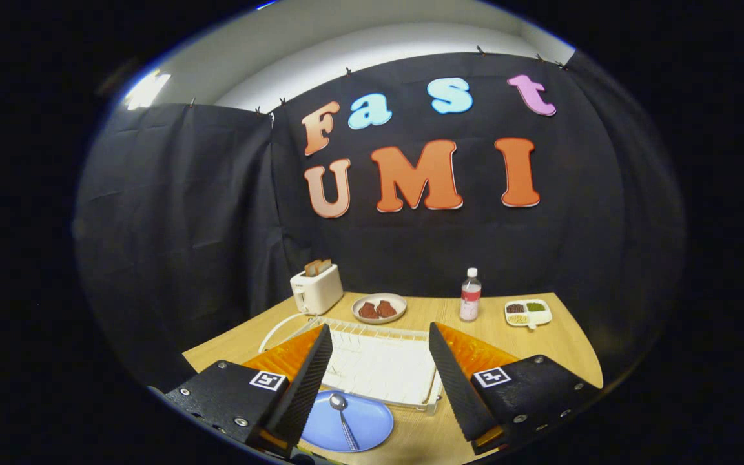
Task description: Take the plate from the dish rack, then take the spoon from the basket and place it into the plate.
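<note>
A blue plate [352,424] lies flat on the wooden table, right in front of the white dish rack [382,368]. A metal spoon [342,413] rests on the plate, bowl end toward the rack. My gripper [380,368] hovers above them with its fingers wide apart and nothing between them. The left finger [307,381] partly covers the plate's left rim. The rack's slots stand bare, just ahead of the fingers.
Beyond the rack stand a white toaster [316,289] with bread in it, a plate of brown food [379,308], a bottle [470,295] and a small divided dish [527,312]. A white cord [278,328] runs from the toaster. The table [569,342] ends at the black cloth walls.
</note>
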The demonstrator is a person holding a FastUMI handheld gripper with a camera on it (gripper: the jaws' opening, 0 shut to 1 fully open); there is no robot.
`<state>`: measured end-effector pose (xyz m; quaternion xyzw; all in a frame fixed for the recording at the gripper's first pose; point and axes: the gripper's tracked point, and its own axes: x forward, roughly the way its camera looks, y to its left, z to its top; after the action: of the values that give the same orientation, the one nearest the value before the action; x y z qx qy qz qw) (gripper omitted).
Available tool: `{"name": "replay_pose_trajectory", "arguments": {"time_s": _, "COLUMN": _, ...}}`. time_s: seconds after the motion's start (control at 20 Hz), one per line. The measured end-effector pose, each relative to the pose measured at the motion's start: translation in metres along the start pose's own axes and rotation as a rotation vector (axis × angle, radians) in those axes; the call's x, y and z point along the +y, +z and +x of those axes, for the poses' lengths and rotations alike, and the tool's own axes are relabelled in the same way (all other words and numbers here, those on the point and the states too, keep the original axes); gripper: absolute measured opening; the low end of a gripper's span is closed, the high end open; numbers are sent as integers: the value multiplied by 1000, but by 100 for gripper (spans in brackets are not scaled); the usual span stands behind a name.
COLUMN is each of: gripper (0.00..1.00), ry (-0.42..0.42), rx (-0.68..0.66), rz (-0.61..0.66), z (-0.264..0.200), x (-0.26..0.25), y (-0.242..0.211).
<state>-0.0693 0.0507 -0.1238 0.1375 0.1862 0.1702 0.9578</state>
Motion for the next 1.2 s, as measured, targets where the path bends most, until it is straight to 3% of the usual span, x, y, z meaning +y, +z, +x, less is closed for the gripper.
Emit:
{"name": "replay_pose_trajectory", "arguments": {"time_s": 0.3, "gripper": 95, "ry": -61, "rx": -148, "rz": -67, "z": -12, "x": -17, "y": 59}}
{"name": "replay_pose_trajectory", "arguments": {"time_s": 1.2, "gripper": 97, "ry": -184, "rx": -242, "rz": -52, "z": -21, "x": -50, "y": 68}}
